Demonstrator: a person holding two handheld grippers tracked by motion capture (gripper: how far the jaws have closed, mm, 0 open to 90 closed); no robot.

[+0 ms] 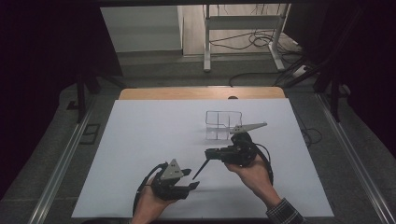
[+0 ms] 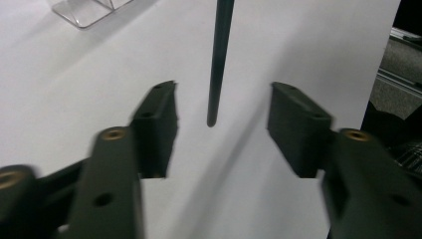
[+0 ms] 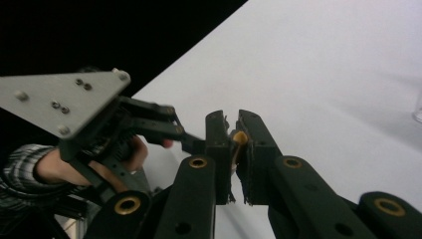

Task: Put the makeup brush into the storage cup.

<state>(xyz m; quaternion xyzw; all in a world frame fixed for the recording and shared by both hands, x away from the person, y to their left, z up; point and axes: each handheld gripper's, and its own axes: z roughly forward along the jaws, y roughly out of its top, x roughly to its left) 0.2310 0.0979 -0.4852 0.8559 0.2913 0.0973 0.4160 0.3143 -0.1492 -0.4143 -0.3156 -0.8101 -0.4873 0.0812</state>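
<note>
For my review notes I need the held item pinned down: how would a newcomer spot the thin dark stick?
Start at the white table sheet, then find the right gripper in front of the clear plastic organiser box. Clamped in it is the thin dark pointed stick, slanting down toward the open left gripper. It is the one slim, rod-shaped thing there.

The tabletop (image 1: pixel 140 154) wears a white sheet, with a tan wooden strip along its far edge. Both grippers, the left gripper (image 1: pixel 189 179) and the right gripper (image 1: pixel 208 153), are black with grey three-cornered plates and brass-coloured rivets. Between the right jaws sits a black rod (image 1: pixel 201 169) with a yellowish end. Beyond those jaws stands a clear holder (image 1: pixel 222 123). The sleeve (image 1: pixel 285 213) is dark plaid.
</note>
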